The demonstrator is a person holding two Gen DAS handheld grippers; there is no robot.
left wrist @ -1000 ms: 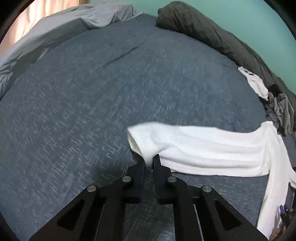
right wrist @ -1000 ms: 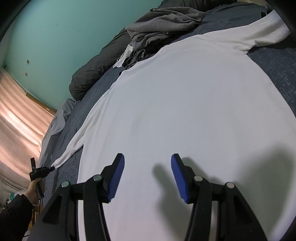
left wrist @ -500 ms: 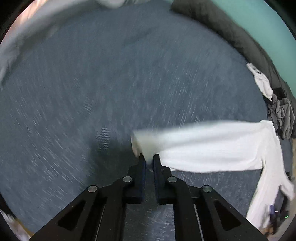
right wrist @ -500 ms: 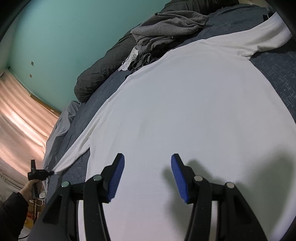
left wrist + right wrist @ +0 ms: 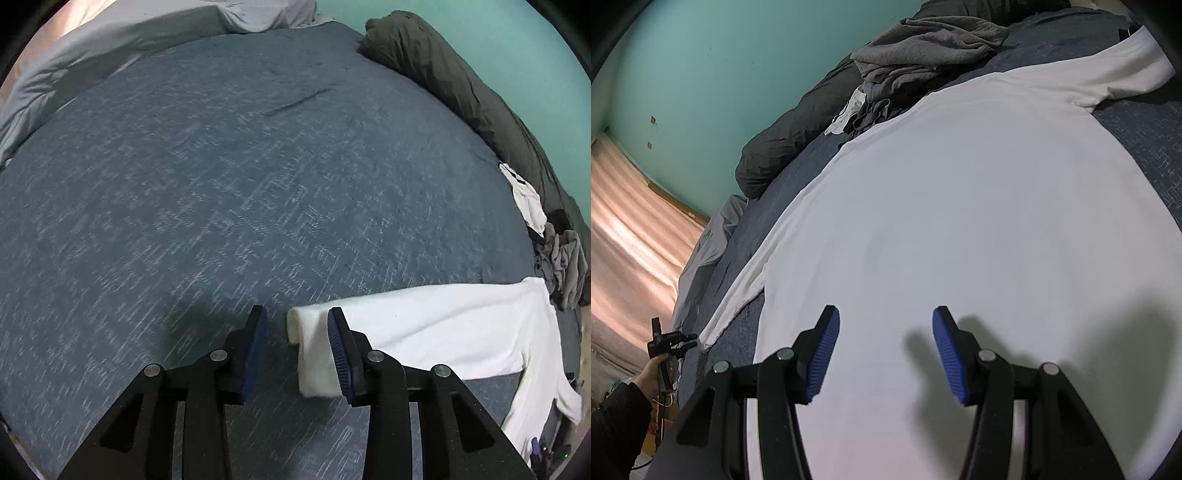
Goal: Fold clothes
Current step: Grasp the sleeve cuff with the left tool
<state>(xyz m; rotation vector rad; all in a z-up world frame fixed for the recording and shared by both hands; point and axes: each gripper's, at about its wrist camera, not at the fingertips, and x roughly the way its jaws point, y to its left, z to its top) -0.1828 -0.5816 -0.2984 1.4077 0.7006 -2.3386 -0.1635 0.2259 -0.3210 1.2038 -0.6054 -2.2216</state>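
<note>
My left gripper (image 5: 295,341) sits wide open, holding nothing, by the white long-sleeved cotton shirt's (image 5: 960,229) cuff (image 5: 308,332), so the sleeve lies straight for folding.

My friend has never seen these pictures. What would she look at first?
First the big white shirt, spread flat on the blue bed and filling the right wrist view under the open right gripper. Then its long sleeve, reaching out to the open left gripper, cuff lying loose between the fingers. A heap of gray clothes sits against the teal wall.
</note>
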